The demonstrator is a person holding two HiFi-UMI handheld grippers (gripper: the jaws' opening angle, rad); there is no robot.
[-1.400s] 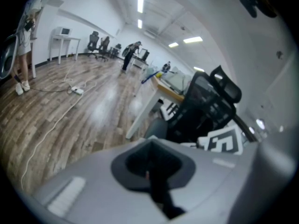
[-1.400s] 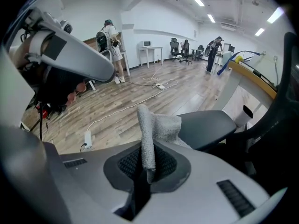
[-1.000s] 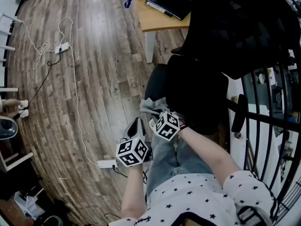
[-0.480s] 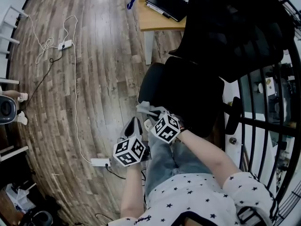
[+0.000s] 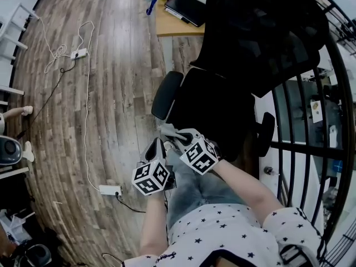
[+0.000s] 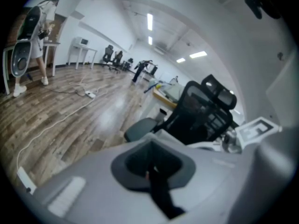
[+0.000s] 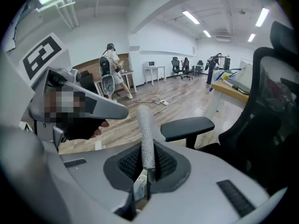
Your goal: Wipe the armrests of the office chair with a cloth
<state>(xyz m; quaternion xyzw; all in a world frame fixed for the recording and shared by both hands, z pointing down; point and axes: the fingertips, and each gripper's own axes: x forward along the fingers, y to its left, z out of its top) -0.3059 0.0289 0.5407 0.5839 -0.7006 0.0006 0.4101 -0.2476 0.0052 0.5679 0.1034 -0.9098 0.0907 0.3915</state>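
Note:
The black office chair [image 5: 222,93] stands right in front of me, its left armrest [image 5: 167,95] toward the wooden floor and its right armrest [image 5: 266,133] by the railing. My right gripper [image 5: 177,136] is shut on a grey cloth [image 5: 168,131], just short of the seat's near edge. In the right gripper view the cloth [image 7: 146,136] sticks up as a narrow strip from the jaws of the right gripper [image 7: 147,171], with the left armrest [image 7: 187,126] beyond it. My left gripper [image 5: 157,145] sits beside it, shut and holding nothing; the left gripper view shows the gripper [image 6: 152,174] short of the armrest [image 6: 142,127].
A wooden desk [image 5: 175,26] with a dark laptop stands behind the chair. A white cable and power strip [image 5: 108,189] lie on the floor at left. A black metal railing [image 5: 311,121] runs along the right. A person [image 7: 112,64] stands far off.
The chair's left armrest has come fully into view and lies nearer the cloth. Both grippers stay together above my lap, the right one still holding the cloth.

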